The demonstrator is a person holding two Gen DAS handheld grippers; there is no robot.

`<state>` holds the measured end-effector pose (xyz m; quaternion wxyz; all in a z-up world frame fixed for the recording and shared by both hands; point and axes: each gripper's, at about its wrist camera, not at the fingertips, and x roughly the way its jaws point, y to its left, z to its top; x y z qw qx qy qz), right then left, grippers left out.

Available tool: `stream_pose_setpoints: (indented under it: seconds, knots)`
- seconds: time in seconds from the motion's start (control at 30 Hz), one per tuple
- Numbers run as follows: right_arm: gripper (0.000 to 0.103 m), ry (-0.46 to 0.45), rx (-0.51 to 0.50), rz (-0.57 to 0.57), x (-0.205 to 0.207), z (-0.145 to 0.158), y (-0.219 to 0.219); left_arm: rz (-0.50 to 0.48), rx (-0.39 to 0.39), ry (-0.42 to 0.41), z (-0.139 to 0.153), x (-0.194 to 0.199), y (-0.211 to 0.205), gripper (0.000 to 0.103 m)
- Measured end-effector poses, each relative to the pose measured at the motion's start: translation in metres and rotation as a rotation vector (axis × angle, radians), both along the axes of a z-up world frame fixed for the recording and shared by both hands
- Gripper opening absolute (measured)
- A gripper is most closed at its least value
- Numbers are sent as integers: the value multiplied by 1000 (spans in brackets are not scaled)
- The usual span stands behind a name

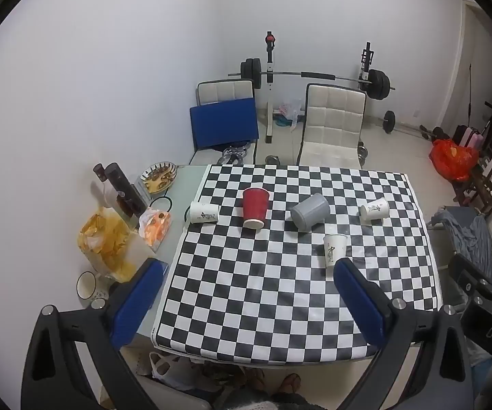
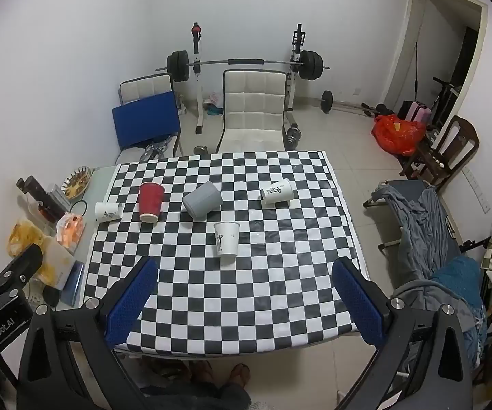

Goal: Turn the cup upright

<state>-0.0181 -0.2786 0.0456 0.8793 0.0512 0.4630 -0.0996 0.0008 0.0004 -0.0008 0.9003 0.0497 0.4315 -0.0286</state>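
Several cups sit on a checkered tablecloth (image 1: 280, 300) (image 2: 246, 300). A red cup (image 1: 254, 207) (image 2: 150, 202), a grey cup (image 1: 310, 211) (image 2: 202, 199) and two white printed cups, one at the left (image 1: 205, 212) (image 2: 108, 212) and one at the right (image 1: 375, 209) (image 2: 277, 190), lie on their sides. Another white cup (image 1: 334, 249) (image 2: 226, 238) stands upright near the middle. My left gripper (image 1: 249, 273) and right gripper (image 2: 246, 273) are both open and empty, held above the table's near edge.
Snack bags (image 1: 109, 239), dark bottles (image 1: 123, 188), a bowl of food (image 1: 158, 177) and a mug (image 1: 87, 285) crowd the table's left strip. White chairs (image 1: 331, 126) stand behind the table. A folding bed with clothes (image 2: 426, 225) is at the right.
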Motion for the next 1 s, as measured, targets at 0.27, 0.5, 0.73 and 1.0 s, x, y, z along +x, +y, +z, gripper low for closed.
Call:
stream_pose_setpoints:
  seconds: [0.27,0.5,0.73,1.0]
  knots:
    - [103,-1,-8,-1,0,2,0,-3,6,-4,0,1,-4,102]
    - [103,-4,-8,-1,1,3,0,-3,6,-16,5,0,-7,102]
    - [103,-6,-9,0,-2,2,0,-7,4,-21,9,-1,-6,102]
    - [103,-8,-10,0,5,7,1,-8,2,-25,14,0,-7,102]
